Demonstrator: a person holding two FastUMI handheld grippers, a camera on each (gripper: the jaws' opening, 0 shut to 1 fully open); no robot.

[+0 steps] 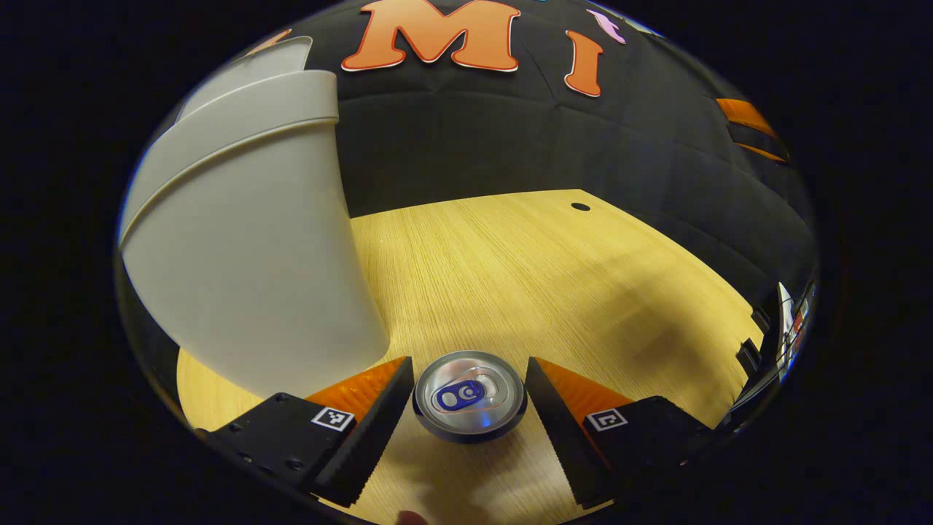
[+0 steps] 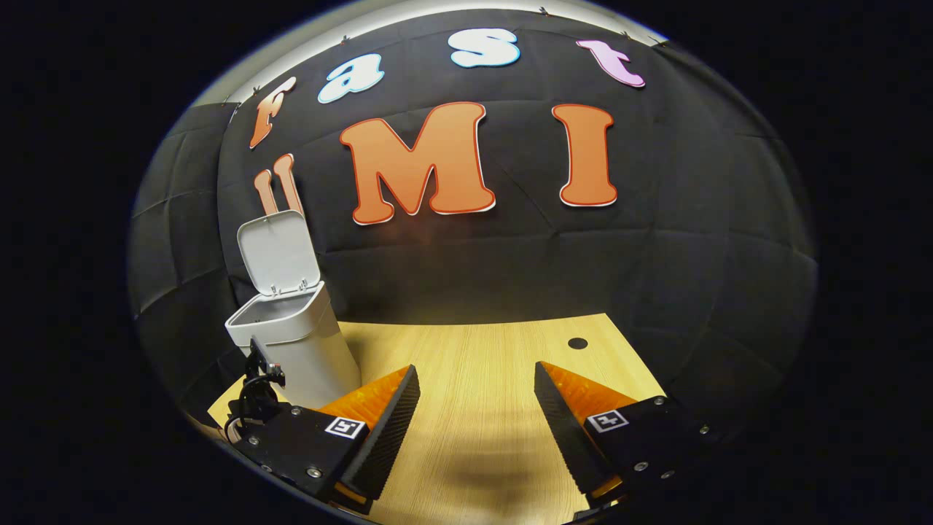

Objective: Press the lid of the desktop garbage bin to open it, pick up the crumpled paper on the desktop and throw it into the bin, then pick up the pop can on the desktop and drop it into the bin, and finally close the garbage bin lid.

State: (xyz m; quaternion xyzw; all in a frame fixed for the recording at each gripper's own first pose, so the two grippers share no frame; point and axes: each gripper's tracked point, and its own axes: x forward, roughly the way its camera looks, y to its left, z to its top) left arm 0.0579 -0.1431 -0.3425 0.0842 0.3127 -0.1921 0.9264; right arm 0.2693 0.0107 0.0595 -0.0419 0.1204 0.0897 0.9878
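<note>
the left gripper (image 1: 470, 397) stands wide open around the upright pop can (image 1: 470, 394), fingers not touching it, bin (image 1: 248, 240) just beside. the right gripper (image 2: 477, 408) gapes empty over the desk (image 2: 474, 364) (its view shows the bin's lid (image 2: 278, 251) raised).

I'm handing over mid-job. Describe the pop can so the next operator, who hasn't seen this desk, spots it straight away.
Start at the pale garbage bin standing on the wooden desktop. Just beside its base, the pop can stands upright between the open fingers of the left gripper, apart from both. It is the small round silver thing with a blue pull tab on top.
</note>
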